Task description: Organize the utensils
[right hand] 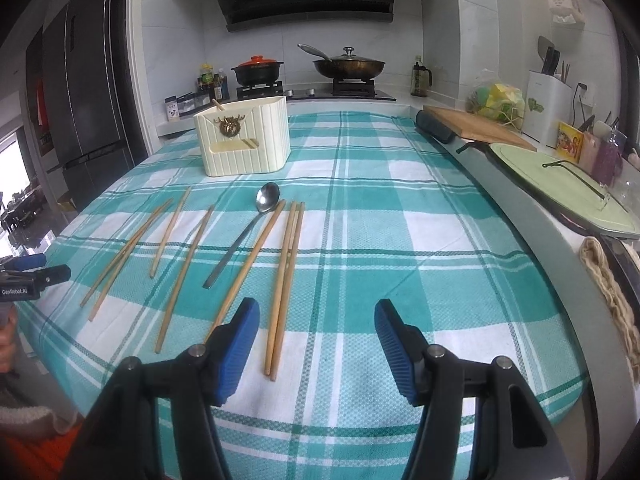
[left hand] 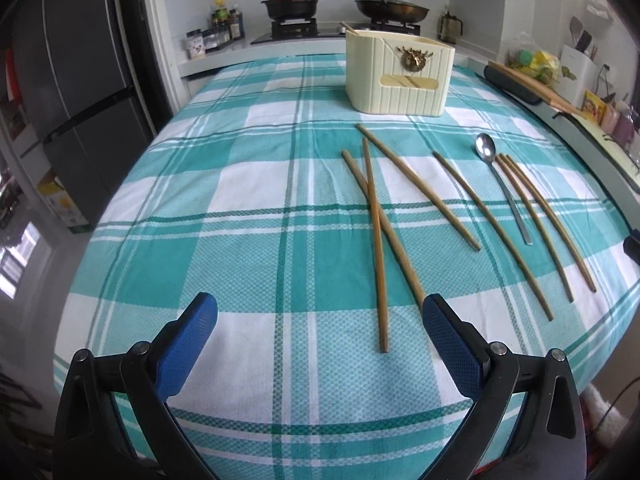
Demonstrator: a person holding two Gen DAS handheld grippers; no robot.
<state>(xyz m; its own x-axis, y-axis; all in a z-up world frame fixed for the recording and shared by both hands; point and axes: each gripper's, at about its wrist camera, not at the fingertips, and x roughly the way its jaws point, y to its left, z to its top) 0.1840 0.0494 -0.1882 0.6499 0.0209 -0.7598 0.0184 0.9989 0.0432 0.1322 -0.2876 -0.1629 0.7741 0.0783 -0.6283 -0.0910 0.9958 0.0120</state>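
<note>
Several wooden chopsticks (left hand: 376,236) (right hand: 286,276) lie spread over the teal checked tablecloth (left hand: 240,208) (right hand: 400,240), and a metal spoon (left hand: 502,184) (right hand: 244,236) lies among them. A cream ribbed utensil holder (left hand: 398,74) (right hand: 244,140) stands at the far side, with one chopstick poking out of it. My left gripper (left hand: 320,310) hovers open near the front edge, with the near ends of two crossed chopsticks just ahead. My right gripper (right hand: 316,314) is open too, and a pair of chopsticks ends between its fingers. The left gripper (right hand: 34,268) also shows at the left edge of the right wrist view.
A stove with a red-lidded pot (right hand: 258,70) and a lidded pan (right hand: 348,66) runs along the back. A wooden cutting board (right hand: 476,124), a green tray (right hand: 560,184) and a white knife block (right hand: 546,108) sit on the right counter. A dark fridge (left hand: 80,92) stands at the left.
</note>
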